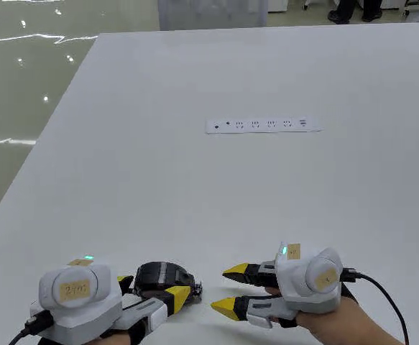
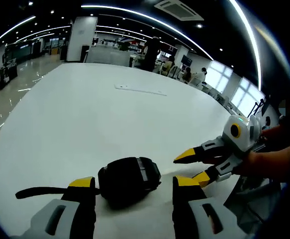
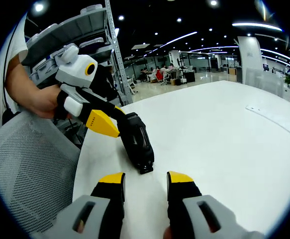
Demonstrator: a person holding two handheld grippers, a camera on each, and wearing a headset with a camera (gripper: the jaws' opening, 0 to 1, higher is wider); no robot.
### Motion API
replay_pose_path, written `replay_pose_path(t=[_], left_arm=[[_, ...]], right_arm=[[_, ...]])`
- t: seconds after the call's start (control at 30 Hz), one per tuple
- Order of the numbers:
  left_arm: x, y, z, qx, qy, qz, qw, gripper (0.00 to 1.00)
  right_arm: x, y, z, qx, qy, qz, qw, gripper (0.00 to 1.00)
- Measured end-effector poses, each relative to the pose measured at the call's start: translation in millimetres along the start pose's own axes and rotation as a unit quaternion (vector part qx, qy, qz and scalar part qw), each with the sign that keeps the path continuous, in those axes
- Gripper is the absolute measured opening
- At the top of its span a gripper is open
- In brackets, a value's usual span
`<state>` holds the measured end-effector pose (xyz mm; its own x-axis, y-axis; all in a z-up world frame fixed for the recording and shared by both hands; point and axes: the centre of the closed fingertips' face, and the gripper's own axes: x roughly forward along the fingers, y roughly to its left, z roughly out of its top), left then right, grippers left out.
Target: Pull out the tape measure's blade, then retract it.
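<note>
The left gripper [image 1: 153, 287] and the right gripper [image 1: 227, 290] are each being cased in pale grey-white shells, and their black jaws are being capped with yellow wedge tips. A black cable [image 1: 383, 293] is being trailed from the rear of the right gripper, and another from the left. A white short sleeve [image 3: 16, 42] is being worn on the left arm.

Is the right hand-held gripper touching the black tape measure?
Apart. The right gripper view shows bare table between the right hand-held gripper and the tape measure.
</note>
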<state>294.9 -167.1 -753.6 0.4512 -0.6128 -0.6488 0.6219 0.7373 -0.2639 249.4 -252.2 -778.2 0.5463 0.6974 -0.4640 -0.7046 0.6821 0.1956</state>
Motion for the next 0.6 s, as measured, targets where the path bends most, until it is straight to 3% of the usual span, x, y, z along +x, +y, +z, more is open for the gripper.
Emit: replay_pose_path(t=[0.2,0.43,0.6], left_arm=[[-8.9,2.8,7.8,0.012,-0.009,-0.010,0.9998,0.60],[-19.1,-3.0,7.1,0.025,-0.019,-0.030,0.9991,0.61],[-28.5,2.6,1.3,0.026,-0.012,-0.034,0.9990,0.63]], right_arm=[[-15.5,-0.4,4.5,0.009,0.001,-0.014,0.9999,0.34],[-32.5,1.5,10.1,0.010,-0.001,-0.033,0.9994,0.39],[-44.8,4.7,9.6,0.009,0.003,-0.045,0.9989,0.41]])
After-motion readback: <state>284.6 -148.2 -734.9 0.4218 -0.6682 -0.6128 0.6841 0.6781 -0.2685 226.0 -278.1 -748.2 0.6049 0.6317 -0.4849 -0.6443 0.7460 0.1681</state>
